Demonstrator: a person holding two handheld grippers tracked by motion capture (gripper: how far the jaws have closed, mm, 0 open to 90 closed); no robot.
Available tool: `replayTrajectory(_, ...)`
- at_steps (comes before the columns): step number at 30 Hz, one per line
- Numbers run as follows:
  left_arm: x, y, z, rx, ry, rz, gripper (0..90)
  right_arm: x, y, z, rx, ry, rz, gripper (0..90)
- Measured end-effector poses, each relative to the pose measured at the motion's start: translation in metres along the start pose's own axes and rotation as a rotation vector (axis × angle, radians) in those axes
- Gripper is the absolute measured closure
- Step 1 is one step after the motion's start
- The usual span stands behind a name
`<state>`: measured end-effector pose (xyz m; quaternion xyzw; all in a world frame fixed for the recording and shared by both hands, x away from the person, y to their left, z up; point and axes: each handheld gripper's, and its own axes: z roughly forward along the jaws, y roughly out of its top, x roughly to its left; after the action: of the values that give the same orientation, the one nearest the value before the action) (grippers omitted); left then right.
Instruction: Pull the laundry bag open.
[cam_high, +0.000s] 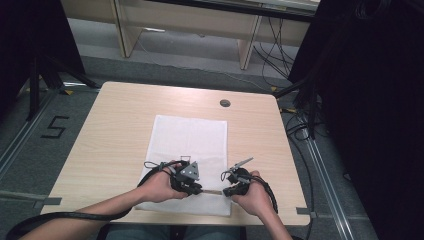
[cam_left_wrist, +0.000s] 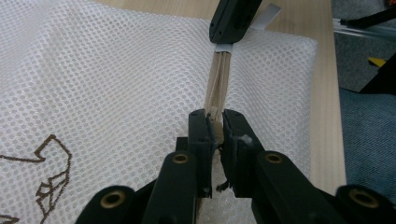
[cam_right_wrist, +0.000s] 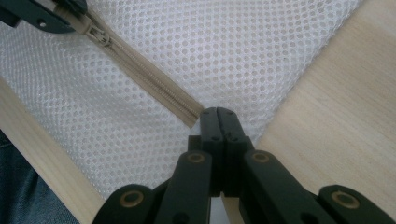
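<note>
1. So there's a light wood table (cam_high: 115, 130) with a white mesh laundry bag (cam_high: 190, 135) laid flat on it, running from mid-table down to the near edge where the person sits.
2. The bag has a beige zipper (cam_right_wrist: 149, 81) along its near end, and both grippers are working right at it, close to each other.
3. The left gripper (cam_left_wrist: 215, 119) is clamped onto the zipper. In the left gripper view its jaws sit nearly together with the beige zipper bit pinched between them. Looks like the slider end, but the exact part is hidden by the jaws, so can't say for sure.
4. The right gripper (cam_right_wrist: 217, 112) is pinched tight too. In the right gripper view the jaws are pressed together with no gap, right at the end of the zipper tape, apparently biting the mesh edge there.
5. From that same view the zipper runs diagonally up-left to the slider (cam_right_wrist: 100, 36), where the other gripper's black jaw sits on it.
6. In the high view the left hand (cam_high: 160, 187) and right hand (cam_high: 255, 195) come in from the bottom, with the zipper stretched in a short line between the two grippers.
7. There's a brown line drawing (cam_left_wrist: 51, 172) printed on the mesh, off to the side of the left gripper.
</note>
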<state>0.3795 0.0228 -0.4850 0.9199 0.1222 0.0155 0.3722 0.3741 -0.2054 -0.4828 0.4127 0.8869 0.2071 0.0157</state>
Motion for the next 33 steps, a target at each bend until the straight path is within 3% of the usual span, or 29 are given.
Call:
replayTrajectory(2, 0.001, 0.000, 0.000, 0.003, 0.003, 0.015, 81.9, 0.000, 0.000, 0.000, -0.001, 0.002, 0.000, 90.0)
replayTrajectory(4, 0.001, -0.002, 0.001, -0.003, 0.000, -0.003, 82.0, 0.001, 0.000, 0.000, 0.002, 0.002, 0.015, 90.0)
replayTrajectory(7, 0.002, -0.004, 0.002, -0.005, 0.002, 0.010, 82.0, 0.001, 0.000, 0.000, 0.002, -0.005, -0.009, 90.0)
replayTrajectory(12, 0.003, -0.008, 0.004, -0.004, 0.004, 0.002, 82.0, 0.000, 0.000, 0.000, -0.004, -0.002, -0.010, 90.0)
replayTrajectory(13, 0.004, -0.007, 0.004, -0.005, 0.006, 0.015, 82.0, 0.001, 0.000, 0.000, 0.003, 0.001, 0.006, 90.0)
replayTrajectory(16, 0.004, -0.008, 0.005, -0.004, 0.007, 0.002, 81.9, 0.003, 0.000, -0.001, 0.014, -0.010, 0.021, 90.0)
replayTrajectory(17, 0.004, -0.008, 0.005, -0.004, 0.008, 0.015, 81.9, 0.001, 0.000, 0.000, -0.004, -0.004, -0.008, 90.0)
replayTrajectory(21, 0.004, -0.008, 0.005, -0.005, 0.001, -0.006, 81.9, 0.001, 0.000, 0.000, 0.001, -0.008, -0.007, 90.0)
replayTrajectory(25, 0.005, -0.009, 0.004, -0.006, -0.007, -0.001, 81.9, 0.001, 0.000, 0.000, 0.000, -0.004, 0.001, 90.0)
replayTrajectory(26, 0.004, -0.008, 0.004, 0.011, 0.003, 0.018, 82.0, 0.002, 0.000, -0.001, 0.004, -0.006, 0.013, 90.0)
replayTrajectory(27, 0.003, -0.008, 0.003, 0.028, 0.019, 0.065, 82.0, 0.001, 0.000, 0.000, 0.002, 0.005, 0.010, 90.0)
replayTrajectory(30, 0.005, -0.010, 0.002, 0.006, -0.001, 0.023, 82.0, 0.001, 0.000, 0.000, -0.005, -0.001, -0.017, 90.0)
replayTrajectory(31, 0.007, -0.011, 0.002, 0.005, -0.011, -0.010, 82.0, 0.001, 0.000, 0.000, -0.003, -0.001, -0.018, 90.0)
replayTrajectory(33, 0.008, -0.013, 0.001, 0.000, -0.001, 0.001, 82.0, 0.001, 0.000, 0.000, -0.005, 0.002, -0.016, 90.0)
